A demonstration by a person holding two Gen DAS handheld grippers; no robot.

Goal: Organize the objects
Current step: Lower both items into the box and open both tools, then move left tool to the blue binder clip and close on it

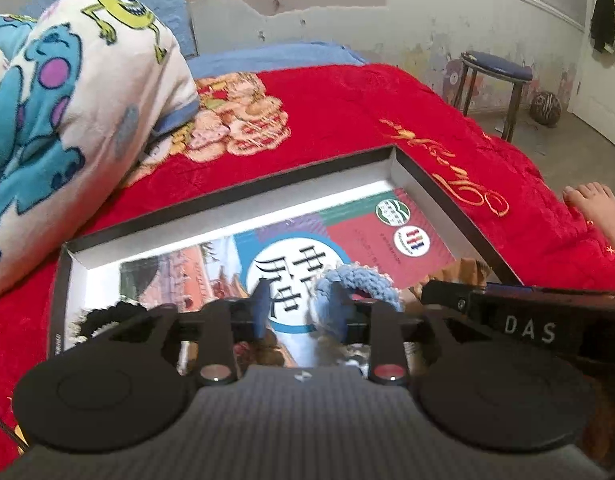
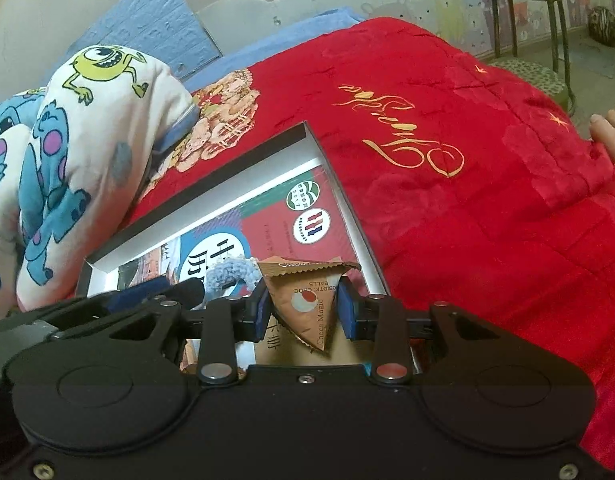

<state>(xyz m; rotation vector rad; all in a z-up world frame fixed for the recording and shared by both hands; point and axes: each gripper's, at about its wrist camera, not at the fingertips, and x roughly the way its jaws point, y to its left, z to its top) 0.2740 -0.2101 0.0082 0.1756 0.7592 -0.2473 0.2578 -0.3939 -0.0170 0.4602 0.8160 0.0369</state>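
A shallow black box (image 1: pixel 243 194) with a white inside lies on the red bedspread; a colourful book (image 1: pixel 347 240) lies flat in it. It also shows in the right wrist view (image 2: pixel 267 148). My left gripper (image 1: pixel 297 310) hovers over the book, its fingers apart, with a blue crocheted scrunchie (image 1: pixel 363 284) lying by its right finger. A black scrunchie (image 1: pixel 107 316) lies at the box's left. My right gripper (image 2: pixel 303 310) is shut on a brown triangular Choco Magic snack packet (image 2: pixel 307 300) over the box's right part. The blue scrunchie (image 2: pixel 227 276) sits just left of it.
A rolled cartoon-print blanket (image 1: pixel 67 112) lies left of the box. The red bedspread (image 2: pixel 467 200) stretches to the right. A person's bare foot (image 1: pixel 599 208) rests at the bed's right edge. A blue-topped stool (image 1: pixel 495 68) and a ball (image 1: pixel 545 108) stand on the floor beyond.
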